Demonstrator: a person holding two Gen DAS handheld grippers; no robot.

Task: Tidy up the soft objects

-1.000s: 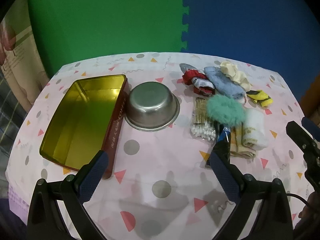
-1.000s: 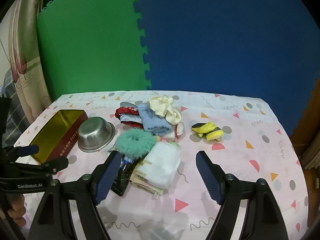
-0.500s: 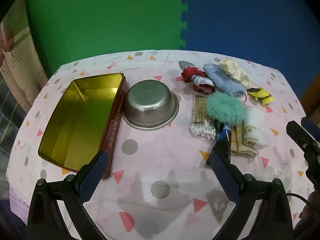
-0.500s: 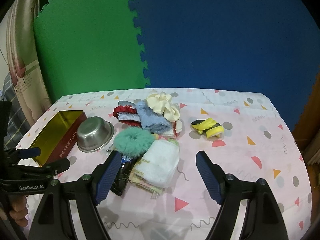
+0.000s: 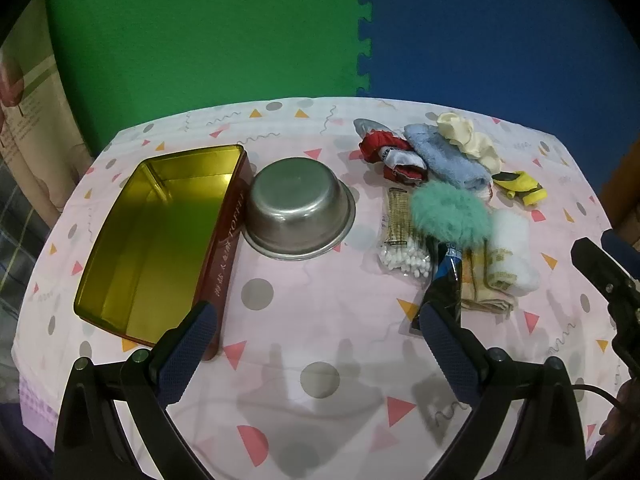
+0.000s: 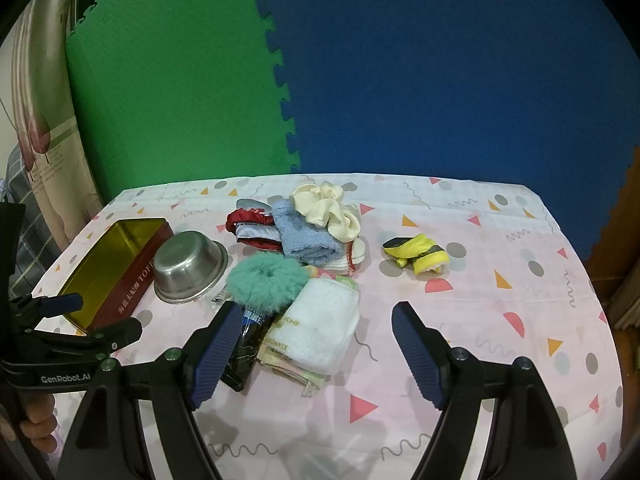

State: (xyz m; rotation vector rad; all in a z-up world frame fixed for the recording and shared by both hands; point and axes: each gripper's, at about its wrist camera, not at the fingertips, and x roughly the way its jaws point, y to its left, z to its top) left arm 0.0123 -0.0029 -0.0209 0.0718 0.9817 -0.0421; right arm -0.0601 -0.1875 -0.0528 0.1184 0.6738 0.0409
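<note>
A pile of soft things lies on the table: a fluffy green scrunchie [image 6: 266, 282], a folded white towel [image 6: 320, 326], a blue cloth [image 6: 306, 238], a cream scrunchie [image 6: 326, 210], a red and white cloth [image 6: 250, 226] and a yellow and black piece [image 6: 416, 254]. The same pile shows in the left wrist view, with the green scrunchie [image 5: 450, 214] and white towel [image 5: 512, 250]. My right gripper [image 6: 316, 350] is open and empty, just before the white towel. My left gripper [image 5: 318, 350] is open and empty, over bare cloth in front of the bowl.
An open gold tin [image 5: 158, 240] with red sides stands at the left. A steel bowl [image 5: 300, 216] sits beside it. A bag of cotton swabs [image 5: 402, 236] and a dark tube [image 5: 444, 284] lie by the pile. Green and blue foam mats form the back wall.
Both grippers have drifted slightly, so the table sits a little differently in each view. Neither gripper has taken hold of anything.
</note>
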